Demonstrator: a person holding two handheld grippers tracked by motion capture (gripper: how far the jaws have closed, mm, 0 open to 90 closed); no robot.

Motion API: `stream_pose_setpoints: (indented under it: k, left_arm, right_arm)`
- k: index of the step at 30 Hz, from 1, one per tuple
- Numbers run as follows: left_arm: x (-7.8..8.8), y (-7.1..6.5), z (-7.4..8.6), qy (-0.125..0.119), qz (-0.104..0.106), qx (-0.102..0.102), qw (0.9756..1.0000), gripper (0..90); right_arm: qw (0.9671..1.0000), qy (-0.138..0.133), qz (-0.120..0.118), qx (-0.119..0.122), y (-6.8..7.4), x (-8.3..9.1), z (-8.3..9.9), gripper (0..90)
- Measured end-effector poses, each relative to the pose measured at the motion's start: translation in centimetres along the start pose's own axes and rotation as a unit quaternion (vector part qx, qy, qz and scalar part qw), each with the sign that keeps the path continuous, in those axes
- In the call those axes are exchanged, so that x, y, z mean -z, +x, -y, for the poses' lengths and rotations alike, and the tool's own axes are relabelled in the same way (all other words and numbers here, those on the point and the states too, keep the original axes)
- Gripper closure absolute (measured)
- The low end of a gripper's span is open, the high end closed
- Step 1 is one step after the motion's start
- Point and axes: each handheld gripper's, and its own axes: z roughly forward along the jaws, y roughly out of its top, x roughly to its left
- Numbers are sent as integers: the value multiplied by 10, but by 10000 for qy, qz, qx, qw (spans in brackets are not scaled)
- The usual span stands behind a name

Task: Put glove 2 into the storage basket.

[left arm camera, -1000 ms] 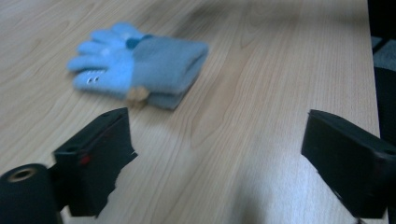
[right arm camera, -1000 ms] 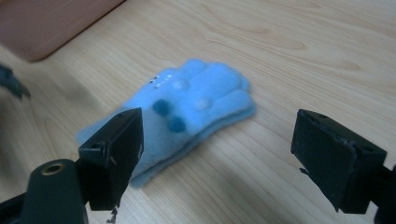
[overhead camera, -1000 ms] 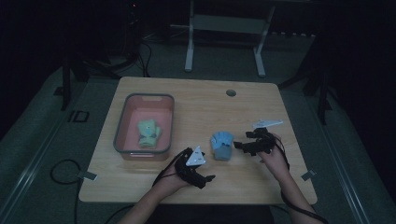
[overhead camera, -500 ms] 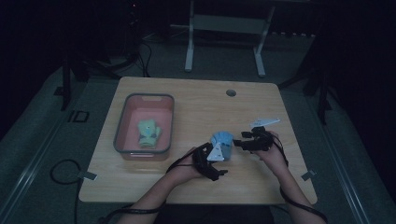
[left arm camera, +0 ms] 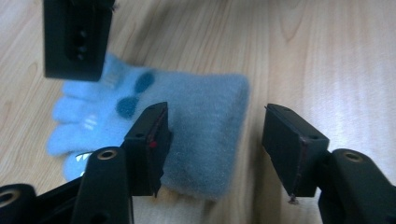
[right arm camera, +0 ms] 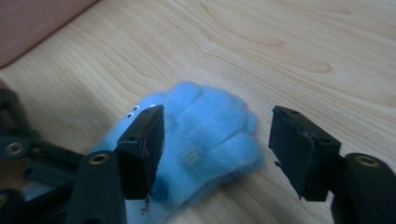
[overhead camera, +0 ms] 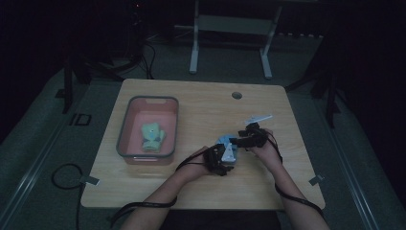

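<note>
A light blue glove (overhead camera: pixel 227 149) is seen lying flat on the wooden table (overhead camera: pixel 201 100), right of the middle and nearer the front edge than the back edge; it is flanked by both hand-held tools. The left gripper (overhead camera: pixel 221 158) is placed at the glove's cuff end, on the side towards the front edge; in the left gripper view its jaws are seen parted, having just been closing, with the cuff (left arm camera: pixel 205 135) lying between them; one jaw sits against the cuff's edge while the other stands clear of the fabric, so no grip is made. The right gripper (overhead camera: pixel 238 141) is set at the glove's finger end, on the side towards the right edge; its jaws are likewise held apart, having just opened slightly, and in the right gripper view the blue fingers (right arm camera: pixel 205 130) of the glove are seen between them, untouched on one side; whether the other jaw touches cannot be told. A red bin (overhead camera: pixel 125 129) is stood near the left edge of the table, well apart from the glove; a second, pale green glove (overhead camera: pixel 152 136) is lying inside it. A round hole (overhead camera: pixel 236 95) is seen in the tabletop near the back edge.
</note>
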Motion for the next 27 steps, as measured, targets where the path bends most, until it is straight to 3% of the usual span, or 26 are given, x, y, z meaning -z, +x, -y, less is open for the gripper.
stream_pose_setpoints:
  k: [9, 17, 23, 27]
  left_arm:
    - [-3, 5, -2, 153, -65, -30, 9999, 646]
    - [-3, 10, 0, 114, 60, -10, 9999, 732]
    - [-3, 14, -1, 182, 172, -53, 9997, 747]
    - [-3, 15, 1, 128, 208, 58, 9997, 751]
  right_arm:
    - [9991, 314, 172, -214, -2, -19, 12, 299]
    - [9987, 264, 194, -393, 6, -16, 15, 417]
    - [9984, 237, -268, -437, 9, -22, 12, 567]
    - [9962, 208, -625, -570, 10, -27, 11, 656]
